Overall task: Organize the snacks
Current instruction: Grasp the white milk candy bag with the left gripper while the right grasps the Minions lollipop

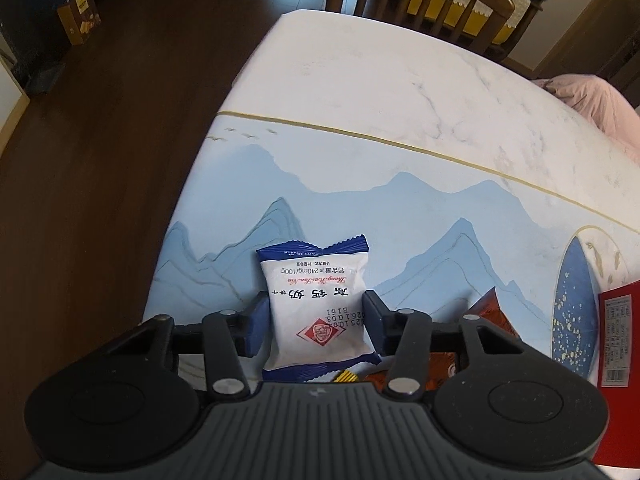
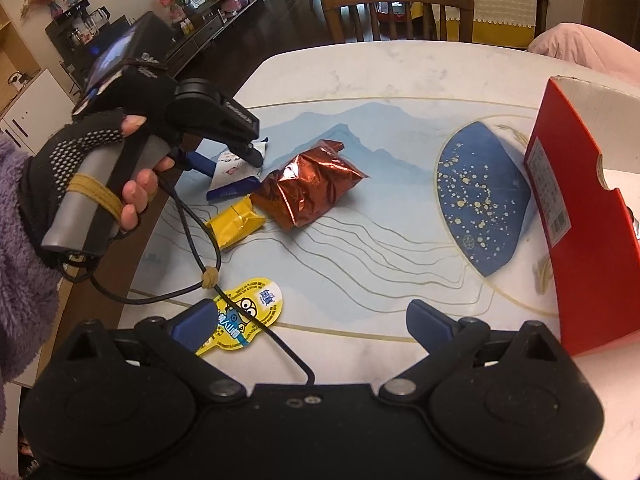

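Item: white-and-blue snack packet [image 1: 318, 312], flat on patterned table [image 1: 400, 120], near left edge. Position: between pads of left gripper [image 1: 314, 322], pads at packet's flanks, apparently touching; firm clamping not certain from the wrist view. In right wrist view: same gripper [image 2: 236, 160] angled down over packet [image 2: 230, 172], gloved left hand [image 2: 100, 168] on handle.

Right gripper [image 2: 312, 320]: fingers wide apart, nothing between; low above table's near edge, beside yellow cartoon-print packet [image 2: 244, 316].

Other stock: copper foil bag [image 2: 316, 184] and yellow wrapped bar [image 2: 234, 220], just beside the white packet; bar touching foil bag. Red box [image 2: 576, 216]: open, on right side of table, well apart from packet; likely destination.

Handling note, step in hand (securing the white packet): squeeze across packet's middle, gently, contents probably brittle; lift straight up to avoid dragging neighbouring foil bag; keep trailing cable [image 2: 192, 248] clear of yellow bar; carry level toward red box.
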Demonstrator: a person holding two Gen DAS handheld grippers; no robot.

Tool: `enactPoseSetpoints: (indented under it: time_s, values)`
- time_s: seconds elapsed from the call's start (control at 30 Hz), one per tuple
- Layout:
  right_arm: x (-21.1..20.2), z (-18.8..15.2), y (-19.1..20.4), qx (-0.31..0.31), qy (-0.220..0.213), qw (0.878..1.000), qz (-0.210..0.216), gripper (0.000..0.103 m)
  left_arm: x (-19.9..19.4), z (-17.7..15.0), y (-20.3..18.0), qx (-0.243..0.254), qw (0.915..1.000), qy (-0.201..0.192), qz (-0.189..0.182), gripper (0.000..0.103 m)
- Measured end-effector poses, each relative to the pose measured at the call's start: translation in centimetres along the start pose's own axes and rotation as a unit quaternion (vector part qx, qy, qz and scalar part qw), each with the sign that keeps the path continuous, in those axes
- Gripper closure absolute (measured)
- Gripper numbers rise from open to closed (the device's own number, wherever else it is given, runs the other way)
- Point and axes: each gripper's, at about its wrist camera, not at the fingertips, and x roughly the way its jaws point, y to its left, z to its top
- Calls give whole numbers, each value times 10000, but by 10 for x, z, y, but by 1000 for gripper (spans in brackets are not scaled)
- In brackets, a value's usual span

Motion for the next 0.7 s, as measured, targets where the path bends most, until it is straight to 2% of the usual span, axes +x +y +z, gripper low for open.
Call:
enactPoseSetpoints:
  time_s: [0.2, 0.27, 0.47, 0.7]
  values:
    - [2, 0, 8, -35, 33, 10000, 54, 2, -37, -21, 45, -383, 9976, -98, -560, 55]
    - [5, 1, 11, 1, 77, 9999, 69, 2, -56, -30, 63, -505, 9964, -216, -639, 55]
    - [32, 4, 27, 158, 390, 9991, -61, 4, -101, -60, 108, -816, 9929, -640, -576, 55]
    - [69, 6, 34, 1129, 860, 9891, -400, 10, -129, -99, 134, -1124, 9880, -910, -533, 55]
